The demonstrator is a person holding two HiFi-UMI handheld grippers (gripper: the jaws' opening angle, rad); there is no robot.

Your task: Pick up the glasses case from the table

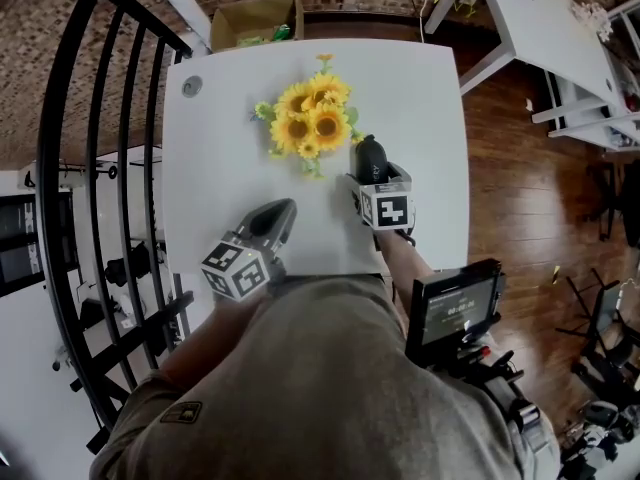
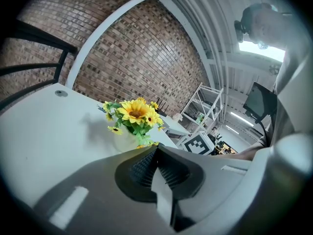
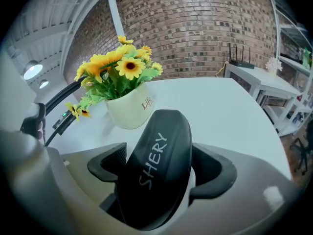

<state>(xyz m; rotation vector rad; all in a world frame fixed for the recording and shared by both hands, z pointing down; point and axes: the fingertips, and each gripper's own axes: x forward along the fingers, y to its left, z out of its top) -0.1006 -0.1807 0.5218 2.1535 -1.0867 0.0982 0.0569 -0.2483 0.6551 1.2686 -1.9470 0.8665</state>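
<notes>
A black glasses case (image 3: 159,168) with "SHERY" printed on it sits between the jaws of my right gripper (image 3: 164,163), which is shut on it. In the head view the case (image 1: 371,158) sticks out ahead of the right gripper (image 1: 373,173), just right of the sunflower pot and above the white table (image 1: 420,118). My left gripper (image 1: 280,211) hovers over the table's near left part. Its jaws are closed together with nothing between them, as the left gripper (image 2: 156,153) view shows.
A white pot of yellow sunflowers (image 1: 310,116) stands mid-table, close to the case's left. A round grommet (image 1: 191,87) marks the far left corner. A black railing (image 1: 110,168) runs along the left. White desks (image 1: 545,28) stand at the back right.
</notes>
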